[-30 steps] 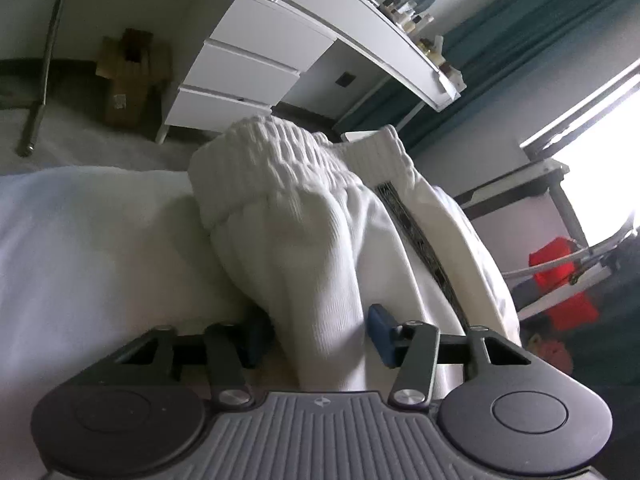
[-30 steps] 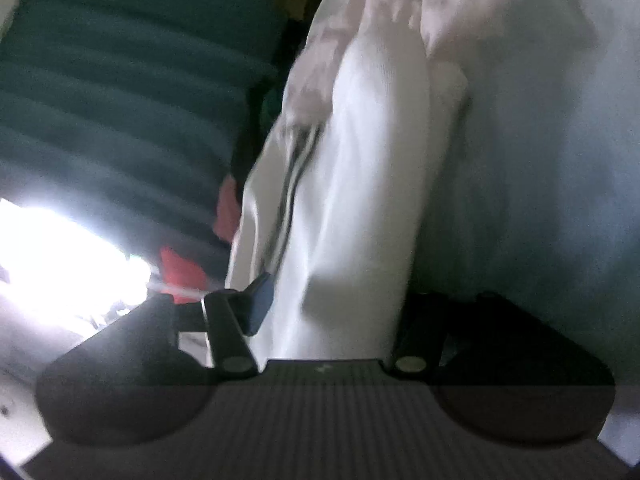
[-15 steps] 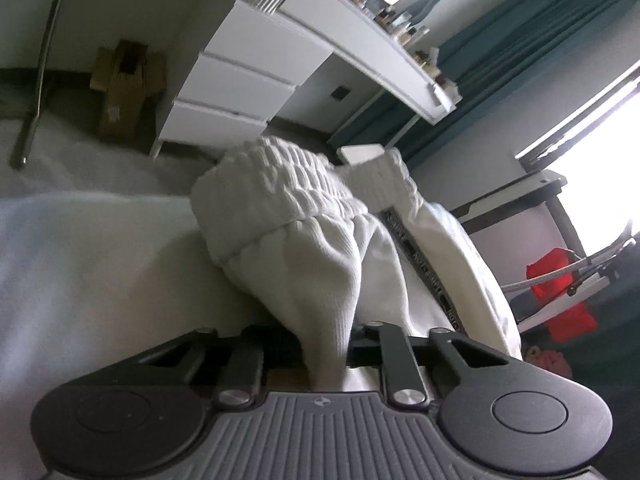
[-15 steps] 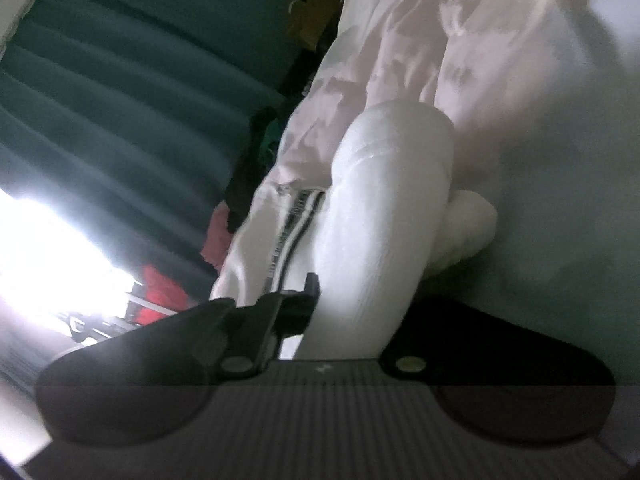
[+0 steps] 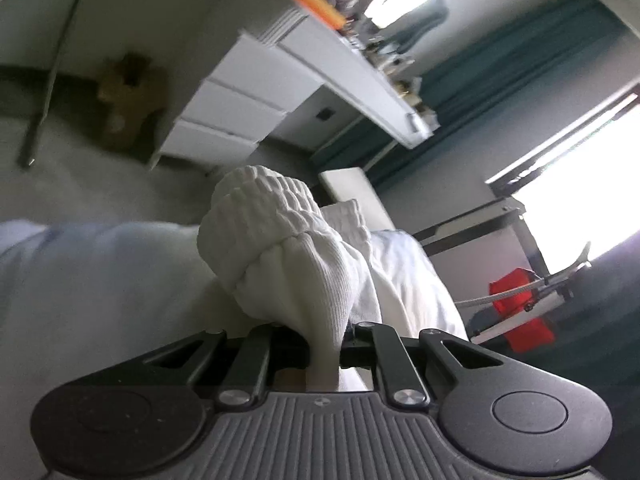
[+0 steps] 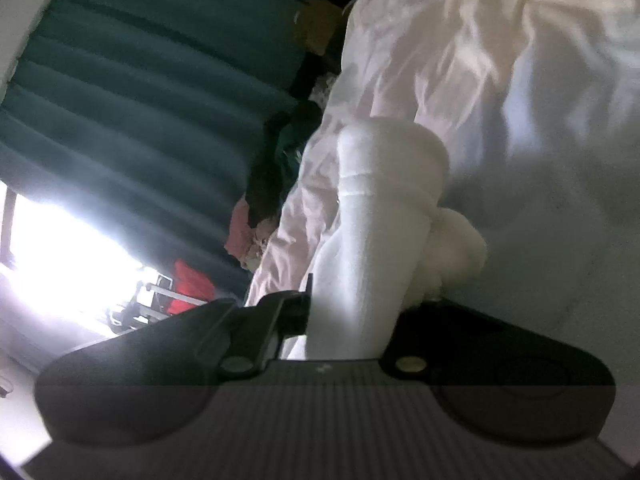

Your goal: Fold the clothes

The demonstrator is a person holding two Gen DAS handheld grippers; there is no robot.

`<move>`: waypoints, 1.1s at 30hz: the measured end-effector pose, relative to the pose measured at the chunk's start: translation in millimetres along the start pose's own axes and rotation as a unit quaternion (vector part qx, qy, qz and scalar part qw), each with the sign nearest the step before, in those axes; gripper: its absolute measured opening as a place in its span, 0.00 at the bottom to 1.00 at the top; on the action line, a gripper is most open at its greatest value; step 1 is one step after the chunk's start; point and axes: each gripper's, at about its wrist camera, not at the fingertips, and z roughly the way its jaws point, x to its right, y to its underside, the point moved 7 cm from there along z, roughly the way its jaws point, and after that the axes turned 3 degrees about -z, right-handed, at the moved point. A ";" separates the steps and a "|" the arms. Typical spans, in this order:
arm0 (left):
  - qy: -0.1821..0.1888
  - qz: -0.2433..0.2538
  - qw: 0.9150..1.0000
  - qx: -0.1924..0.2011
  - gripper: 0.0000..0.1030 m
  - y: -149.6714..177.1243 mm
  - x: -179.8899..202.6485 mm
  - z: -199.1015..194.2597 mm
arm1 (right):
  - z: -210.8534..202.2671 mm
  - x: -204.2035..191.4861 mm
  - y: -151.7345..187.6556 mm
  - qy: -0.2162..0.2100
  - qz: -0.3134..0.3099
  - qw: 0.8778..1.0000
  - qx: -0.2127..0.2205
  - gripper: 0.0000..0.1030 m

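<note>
White ribbed trousers [image 5: 296, 276] with an elastic waistband bunch up in front of my left gripper [image 5: 324, 356], which is shut on a pinch of the fabric near the waistband. The cloth rises from a white bed sheet [image 5: 100, 280]. In the right wrist view another fold of the same white trousers [image 6: 372, 240] runs between the jaws of my right gripper [image 6: 348, 328], which is shut on it. The fingertips are hidden in the cloth in both views.
A white desk with drawers [image 5: 240, 96] and cluttered top stands behind the bed. Teal curtains [image 6: 140, 100], a bright window [image 5: 580, 200] and a red object [image 5: 516, 312] lie to the side. A pale pink crumpled quilt [image 6: 440, 40] covers the bed beyond the trousers.
Both grippers closed from open onto the trousers and lifted. The fabric gathered into tighter bunches and rose off the sheet.
</note>
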 end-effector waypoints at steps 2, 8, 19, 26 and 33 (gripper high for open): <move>0.000 0.004 1.000 -0.005 0.11 -4.4 -3.4 -9.2 | -15.1 9.1 -3.2 0.004 0.013 1.000 -0.007 0.11; -0.050 -0.014 0.997 -0.052 0.13 -2.9 -39.2 -19.7 | -33.4 56.7 1.4 0.032 0.097 0.994 -0.049 0.11; -0.096 -0.010 0.991 -0.091 0.54 1.3 -69.3 -52.4 | -39.7 77.9 14.9 0.016 0.169 0.982 -0.087 0.15; -0.103 0.105 0.988 -0.053 0.65 18.5 -27.2 -75.8 | -28.0 66.0 23.0 -0.005 0.115 0.988 -0.101 0.58; -0.079 0.227 0.971 -0.006 0.69 60.4 16.3 -94.5 | -35.3 47.5 2.1 -0.067 0.076 0.993 -0.062 0.61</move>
